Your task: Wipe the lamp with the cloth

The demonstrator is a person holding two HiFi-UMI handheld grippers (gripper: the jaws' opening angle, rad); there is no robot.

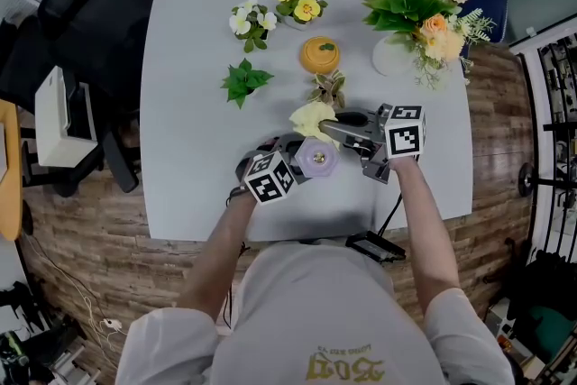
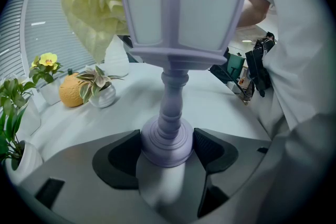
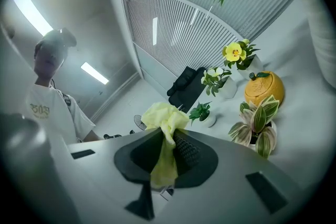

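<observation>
Lamp (image 2: 171, 92) stands upright, lantern head up, on the person's side of the orange pot (image 1: 319, 54) — base clamped in the left gripper (image 2: 168, 147). Right gripper (image 3: 165, 157) pinches the yellow cloth (image 3: 164, 122) just beside the lantern head.

On table (image 1: 189, 149), near side, centre: lamp (image 1: 316, 159); all else placed vs. it. Left tongs (image 2: 168, 147) clamp its base from near-left. Just behind lamp's head: cloth (image 1: 311, 117), pinched in right tongs (image 3: 163, 157), which come in from lamp's right. Behind that, small plant (image 1: 328, 89), then round jar (image 1: 319, 54). Leaf plant (image 1: 244, 81) back-left; flower pot (image 1: 251, 22) farther back-left, 2nd flower pot (image 1: 300, 6) beside it. Bouquet (image 1: 419, 9) far back-right. Chair (image 1: 90, 22) well left, off table.
</observation>
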